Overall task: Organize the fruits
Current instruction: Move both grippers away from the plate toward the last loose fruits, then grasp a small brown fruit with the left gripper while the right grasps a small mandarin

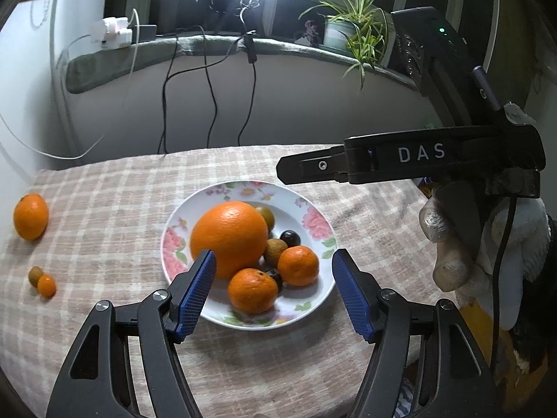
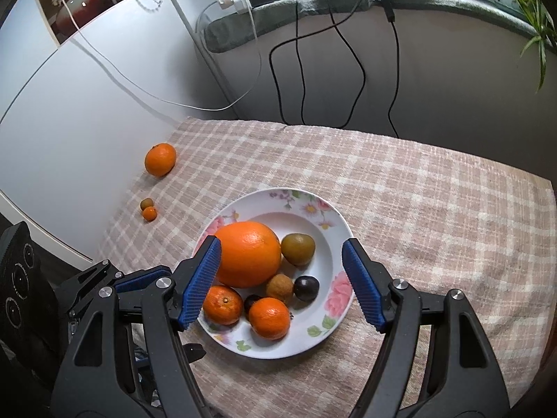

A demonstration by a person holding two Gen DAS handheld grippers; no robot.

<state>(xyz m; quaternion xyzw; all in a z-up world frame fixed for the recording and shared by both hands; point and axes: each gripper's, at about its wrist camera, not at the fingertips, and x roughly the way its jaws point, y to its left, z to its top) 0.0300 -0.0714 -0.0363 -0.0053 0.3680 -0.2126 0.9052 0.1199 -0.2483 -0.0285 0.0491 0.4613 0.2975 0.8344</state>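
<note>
both grippers, left and right, hang over the plate with ribbed blue fingers spread wide, holding nothing. the glossy floral plate carries 1 big dimpled orange, 2 mandarins and small round fruits. 3 fruits lie well apart near the left edge of the checked woven cloth on the surface.

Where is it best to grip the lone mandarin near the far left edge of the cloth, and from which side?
Grip the mandarin across its widest middle, coming down from above. It lies alone on the checked cloth, its stem end tilted up and away, with a white panel close behind, so a side approach looks cramped. The left gripper, open, is probably nearer.
</note>
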